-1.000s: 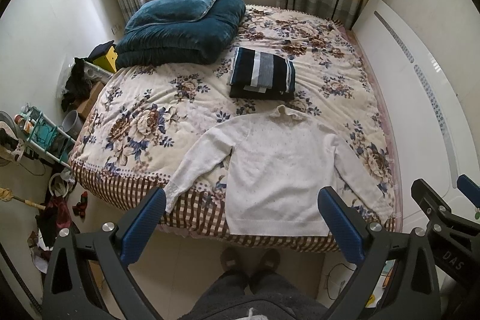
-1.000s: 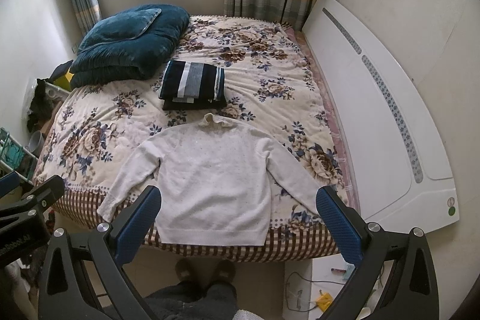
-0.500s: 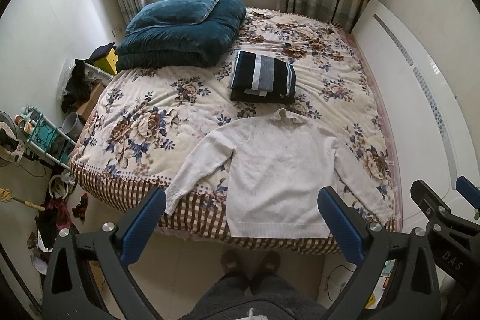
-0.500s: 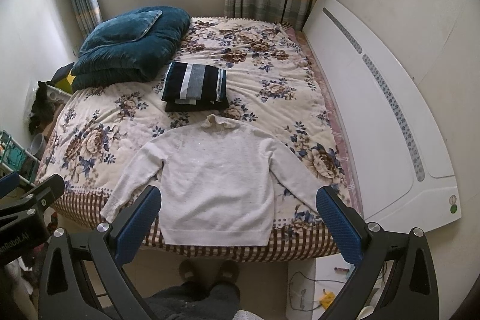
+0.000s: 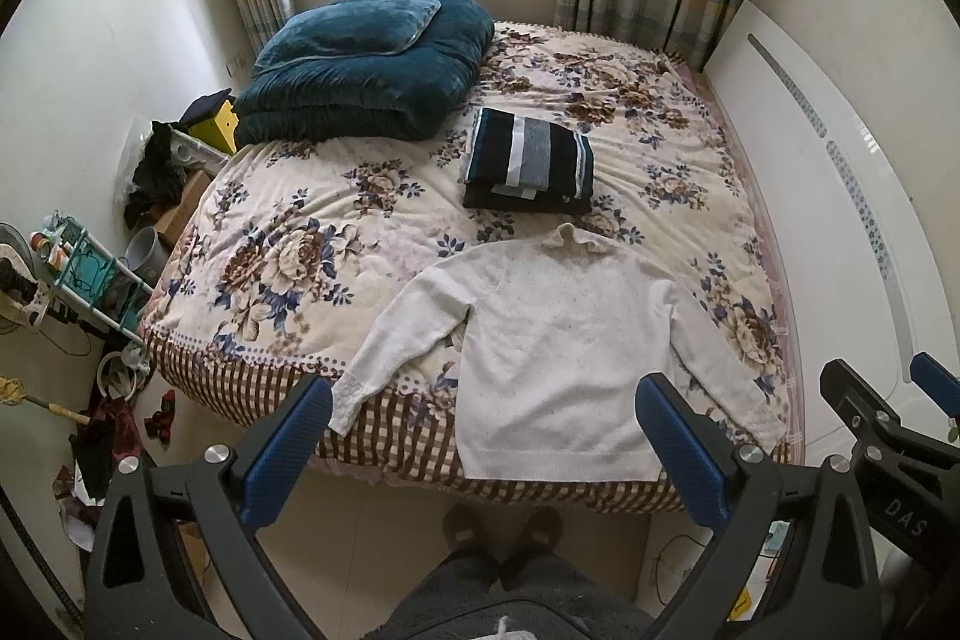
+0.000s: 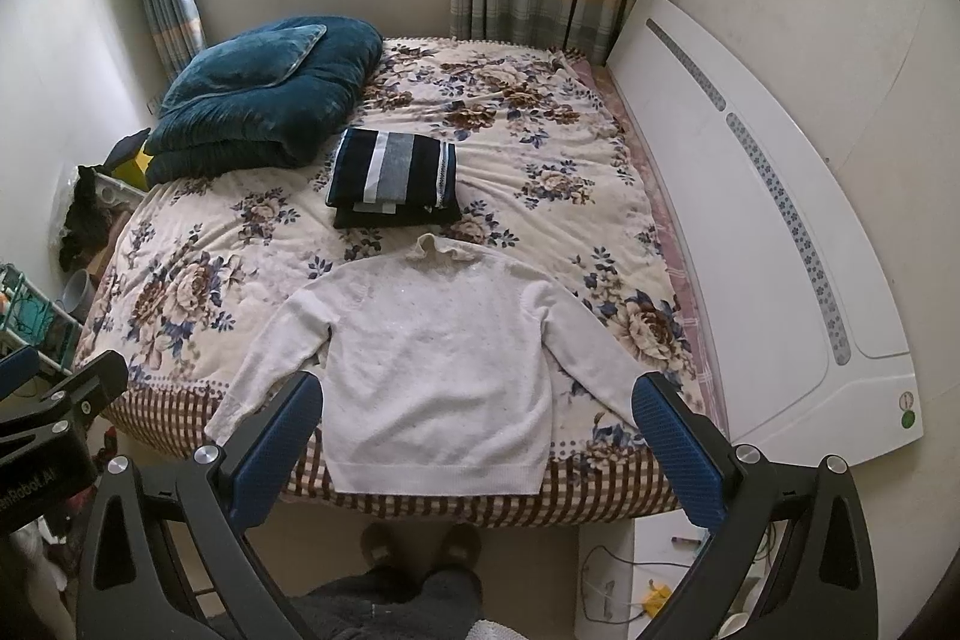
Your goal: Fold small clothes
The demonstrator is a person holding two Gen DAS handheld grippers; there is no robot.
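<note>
A white long-sleeved sweater [image 5: 558, 358] lies flat on the near edge of the flowered bed [image 5: 312, 256], collar away from me, sleeves spread out, hem at the checked border. It also shows in the right wrist view [image 6: 438, 376]. My left gripper [image 5: 480, 430] is open and empty, held in the air well short of the hem. My right gripper [image 6: 474, 430] is open and empty, also in the air short of the hem. The right gripper's body shows at the right edge of the left wrist view [image 5: 888, 436].
A folded dark striped garment [image 5: 528, 166] lies on the bed beyond the sweater. A folded teal duvet with a pillow [image 5: 366, 64] sits at the far left. A white headboard [image 6: 774, 232] runs along the right. Shelves and clutter [image 5: 78, 292] stand left of the bed.
Both views have drifted slightly downward across the frames, so the bed sits a little lower. The sweater and the open jaws look unchanged.
</note>
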